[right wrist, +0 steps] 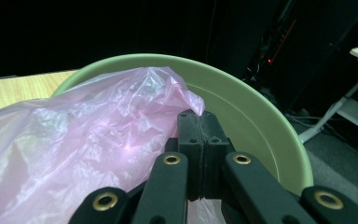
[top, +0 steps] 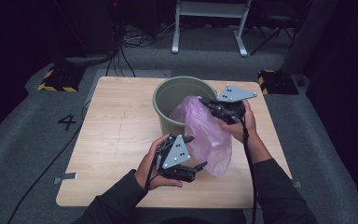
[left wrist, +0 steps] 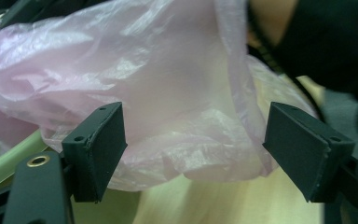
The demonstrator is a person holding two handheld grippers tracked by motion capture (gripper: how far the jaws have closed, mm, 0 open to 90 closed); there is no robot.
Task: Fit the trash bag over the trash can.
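A pale green bin [top: 168, 95] stands on the wooden table [top: 116, 135], toward its far side. A thin pink plastic bag [top: 207, 135] drapes from the bin's rim down its near right side. My right gripper [top: 210, 106] is shut on the bag's top edge at the rim; in the right gripper view the closed gripper [right wrist: 202, 122] pinches the pink film [right wrist: 88, 135] just over the green rim [right wrist: 261, 116]. My left gripper [top: 196, 151] stands open at the bag's lower left, and its two pads [left wrist: 98, 149] flank the hanging bag [left wrist: 168, 107] without touching it.
Black cables [top: 42, 172] trail over the grey floor left of the table, near a painted number 4 [top: 67, 122]. A white metal frame [top: 209, 23] stands behind the table. Yellow-and-black striped blocks [top: 56, 79] sit at both far corners.
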